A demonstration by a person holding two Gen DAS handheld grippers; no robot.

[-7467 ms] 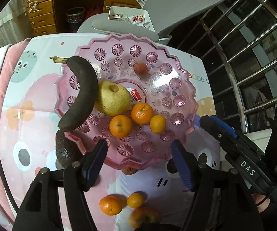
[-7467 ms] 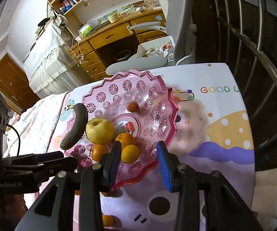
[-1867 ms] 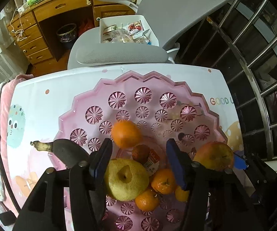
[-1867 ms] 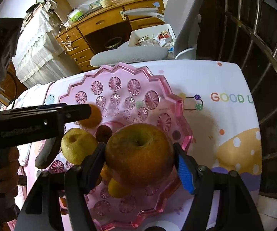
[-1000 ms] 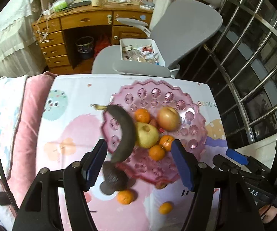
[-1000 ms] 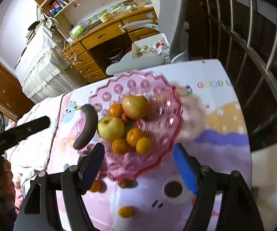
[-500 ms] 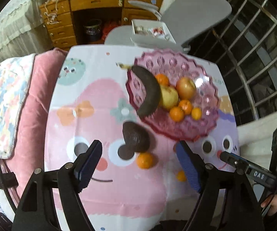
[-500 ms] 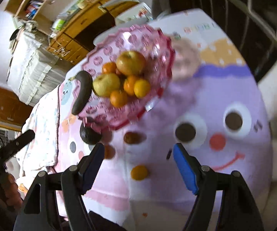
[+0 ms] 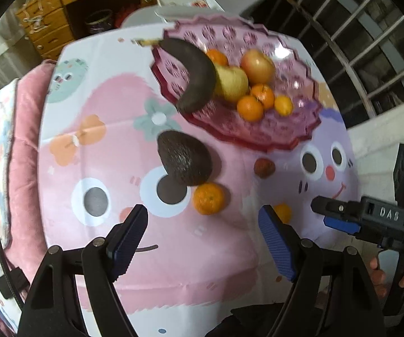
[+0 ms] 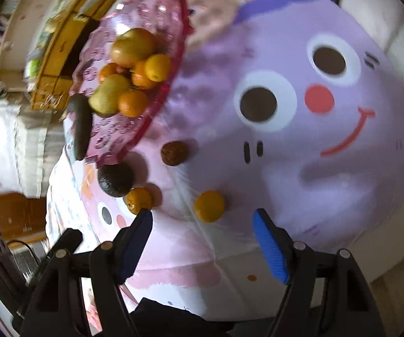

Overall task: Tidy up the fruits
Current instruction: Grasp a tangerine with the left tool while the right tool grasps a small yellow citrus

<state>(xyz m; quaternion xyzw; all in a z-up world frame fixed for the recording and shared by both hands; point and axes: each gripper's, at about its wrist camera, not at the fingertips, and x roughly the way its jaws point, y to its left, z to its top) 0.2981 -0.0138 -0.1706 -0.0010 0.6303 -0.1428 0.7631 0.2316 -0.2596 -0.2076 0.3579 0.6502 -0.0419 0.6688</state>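
Observation:
A pink plastic fruit tray (image 9: pixel 291 134) (image 10: pixel 134 129) holds a blackened banana (image 9: pixel 196 75), a pear (image 9: pixel 230 81), an apple (image 9: pixel 258 61) and several oranges. On the cloth in front of it lie an avocado (image 9: pixel 183 161) (image 10: pixel 114 178), an orange (image 9: pixel 209 198) (image 10: pixel 138 199), a small yellow orange (image 9: pixel 282 212) (image 10: pixel 209 206) and a small brown fruit (image 9: pixel 264 167) (image 10: pixel 174 153). My left gripper (image 9: pixel 202 234) is open and empty, just short of the orange. My right gripper (image 10: pixel 202 236) is open and empty, just short of the small yellow orange; it also shows in the left wrist view (image 9: pixel 339 219).
A cartoon-print cloth (image 9: pixel 95 151) covers the table. A pink cushion (image 9: pixel 25 129) lies along its left side. A grey office chair and a wooden desk (image 9: pixel 61 8) stand behind the table, metal railings (image 9: pixel 364 56) at the right. The cloth's front edge is close below both grippers.
Both grippers have pulled back from the tray and dropped toward the loose fruit at the table's front. The apple the right gripper carried earlier now lies in the tray.

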